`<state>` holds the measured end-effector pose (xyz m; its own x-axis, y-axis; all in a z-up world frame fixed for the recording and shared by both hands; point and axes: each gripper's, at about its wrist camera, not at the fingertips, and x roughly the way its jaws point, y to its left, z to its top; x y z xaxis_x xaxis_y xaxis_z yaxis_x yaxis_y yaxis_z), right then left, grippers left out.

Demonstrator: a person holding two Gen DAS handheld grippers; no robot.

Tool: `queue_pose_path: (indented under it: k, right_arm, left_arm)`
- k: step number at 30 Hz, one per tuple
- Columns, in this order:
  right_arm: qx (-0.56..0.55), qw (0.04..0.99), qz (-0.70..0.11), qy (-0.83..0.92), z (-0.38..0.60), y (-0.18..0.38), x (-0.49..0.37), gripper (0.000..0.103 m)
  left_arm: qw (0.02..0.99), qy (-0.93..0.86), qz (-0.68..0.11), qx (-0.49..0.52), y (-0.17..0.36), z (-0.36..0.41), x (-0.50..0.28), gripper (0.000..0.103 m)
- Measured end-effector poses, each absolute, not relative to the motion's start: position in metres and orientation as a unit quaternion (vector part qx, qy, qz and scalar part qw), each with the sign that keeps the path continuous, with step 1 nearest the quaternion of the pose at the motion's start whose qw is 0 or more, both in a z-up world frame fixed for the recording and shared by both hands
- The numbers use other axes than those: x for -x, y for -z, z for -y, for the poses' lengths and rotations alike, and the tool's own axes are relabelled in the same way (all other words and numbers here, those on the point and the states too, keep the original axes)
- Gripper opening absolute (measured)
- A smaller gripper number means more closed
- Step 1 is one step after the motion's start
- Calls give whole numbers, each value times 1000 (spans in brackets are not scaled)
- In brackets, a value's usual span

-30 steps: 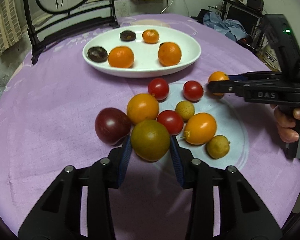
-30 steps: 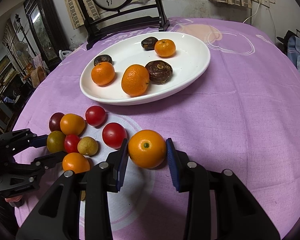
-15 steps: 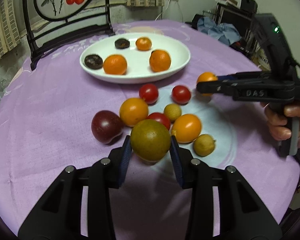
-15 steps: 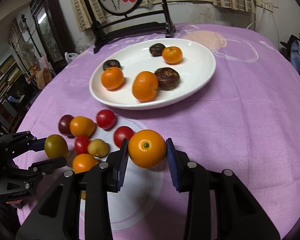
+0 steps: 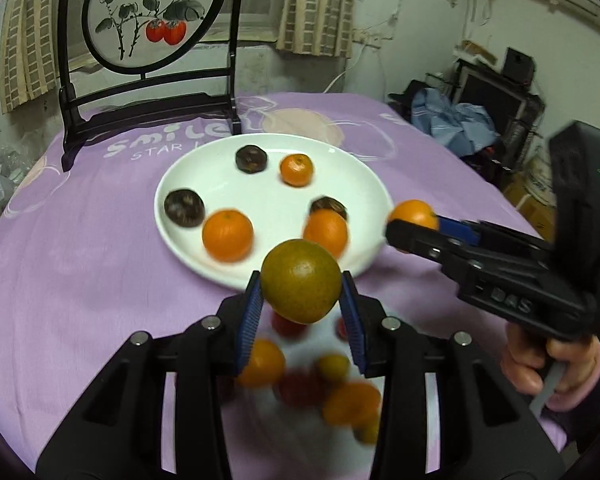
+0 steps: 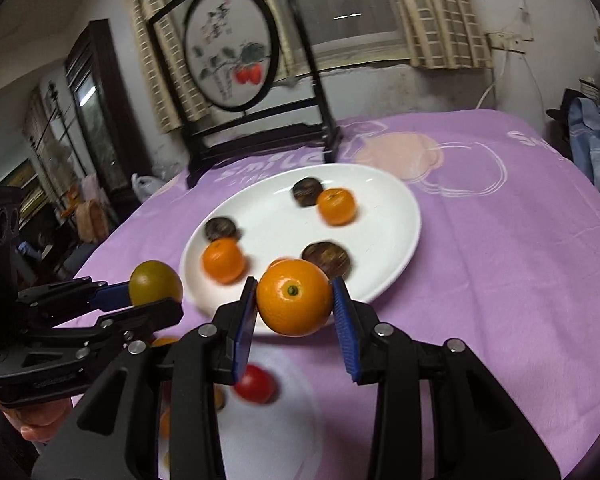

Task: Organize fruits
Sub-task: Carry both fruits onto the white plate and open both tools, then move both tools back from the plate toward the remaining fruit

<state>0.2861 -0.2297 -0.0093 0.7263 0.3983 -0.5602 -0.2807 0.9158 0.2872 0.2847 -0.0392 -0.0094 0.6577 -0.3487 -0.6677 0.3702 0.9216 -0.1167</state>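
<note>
- Our left gripper (image 5: 301, 306) clamps a round olive-green fruit (image 5: 301, 286); our right gripper (image 6: 295, 307) clamps a glossy orange (image 6: 293, 297).
- Below: white plate (image 5: 272, 272), purple tablecloth (image 5: 80, 248).

loose fruits (image 5: 320, 384) at the lower centre of the left wrist view are smeared by blur – partly hidden behind the left gripper (image 5: 301, 300) – kinds unclear.

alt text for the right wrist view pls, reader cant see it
The right gripper holds an orange fruit above a purple tablecloth, near a white plate of oranges and dark fruits. At left, the left gripper holds a greenish fruit.
</note>
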Motion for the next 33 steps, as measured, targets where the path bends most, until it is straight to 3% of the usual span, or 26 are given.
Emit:
queue_pose_path:
  k: [12,15,16,18,21,27,33]
  right_arm:
    - [-105,919,-338,-173,235,24,-335,38]
    - [-107,923,-330,-167,236,23,-333,54]
    - [-106,924,-327,-167,236,21,-330,57]
    - [-107,926,-320,-169,238,15,-323,57]
    - [-106,928,-306,-183,239,3,-307,57]
    - [-98,912,-320,-236,217,-1,-274,58]
    - [-57,882,-376,-277,180,20,-248,58]
  left_arm:
    - [909,166,-381,-29,16,56,-345,39]
    - [907,163,-387,-37,22,59,-348,40]
    - [907,161,-388,-36,22,58,-347,44]
    - [918,151,-364,-34,12,53,-339,72]
    - [936,139,-324,-17,-10,35,-322,87]
    - [950,91,-296,31,-24,-15,-292,98]
    - [943,3,-329,58,2,-55,-281,98]
